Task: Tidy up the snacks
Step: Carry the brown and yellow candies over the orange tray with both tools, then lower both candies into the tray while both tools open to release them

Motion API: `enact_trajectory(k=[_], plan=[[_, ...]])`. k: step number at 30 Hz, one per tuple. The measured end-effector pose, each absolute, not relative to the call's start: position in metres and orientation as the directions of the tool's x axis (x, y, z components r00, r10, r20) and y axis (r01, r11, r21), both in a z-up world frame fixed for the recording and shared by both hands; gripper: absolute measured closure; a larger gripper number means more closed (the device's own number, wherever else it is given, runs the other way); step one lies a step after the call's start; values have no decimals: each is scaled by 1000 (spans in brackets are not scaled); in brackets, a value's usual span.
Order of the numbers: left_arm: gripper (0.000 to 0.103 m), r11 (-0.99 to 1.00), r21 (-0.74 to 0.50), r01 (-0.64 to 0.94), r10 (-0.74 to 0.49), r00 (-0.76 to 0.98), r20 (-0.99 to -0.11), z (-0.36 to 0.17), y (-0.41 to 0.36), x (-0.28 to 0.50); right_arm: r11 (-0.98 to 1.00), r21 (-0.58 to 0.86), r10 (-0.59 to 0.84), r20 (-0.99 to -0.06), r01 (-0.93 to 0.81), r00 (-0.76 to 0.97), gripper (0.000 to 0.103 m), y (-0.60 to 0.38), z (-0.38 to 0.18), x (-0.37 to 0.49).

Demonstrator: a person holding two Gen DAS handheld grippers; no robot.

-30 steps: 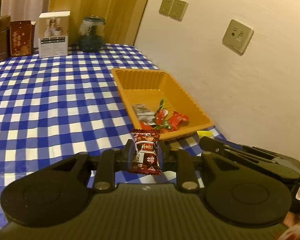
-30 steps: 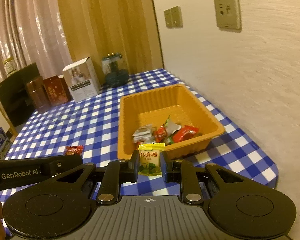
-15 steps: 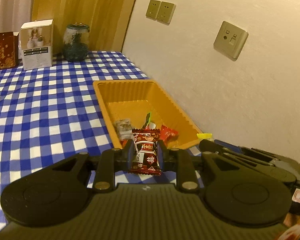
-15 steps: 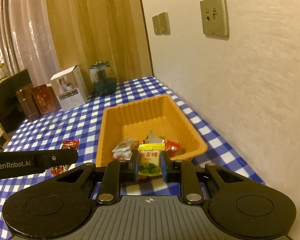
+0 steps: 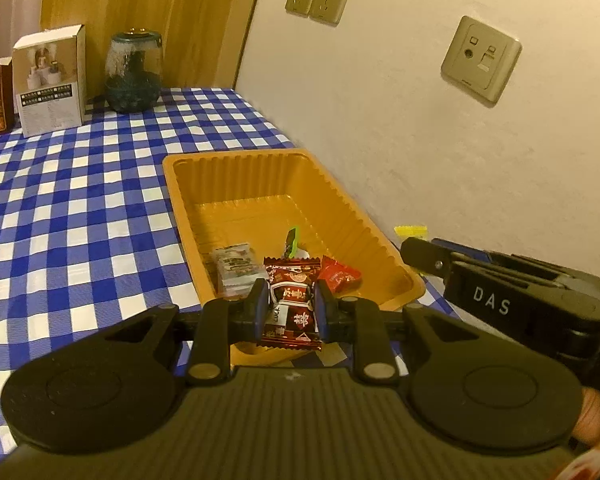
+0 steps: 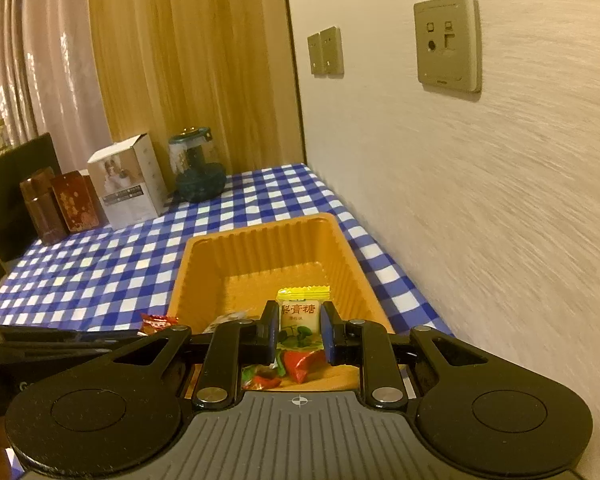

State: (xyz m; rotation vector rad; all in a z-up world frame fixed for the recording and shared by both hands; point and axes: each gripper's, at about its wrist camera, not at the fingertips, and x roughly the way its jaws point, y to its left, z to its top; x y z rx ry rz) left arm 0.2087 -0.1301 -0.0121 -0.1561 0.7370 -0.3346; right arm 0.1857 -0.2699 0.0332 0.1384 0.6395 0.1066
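Both over the tray [image 5: 342, 190]: left hand-held gripper [image 5: 290, 312] clamps red candy [image 5: 292, 306], right hand-held gripper [image 6: 300, 334] clamps yellow candy [image 6: 302, 312]. Next: I release both.

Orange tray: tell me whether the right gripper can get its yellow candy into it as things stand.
Probably yes: the right gripper, shut on the yellow candy, is over the orange tray's near end, whose open top is clear.
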Motion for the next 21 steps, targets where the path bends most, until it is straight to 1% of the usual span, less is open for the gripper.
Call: enact_trajectory(k=[21], plan=[[82,930,-282,236,-366,670,-646,-29,-135,245,983,174,151,-615,-53,774,81,-274,18,214]])
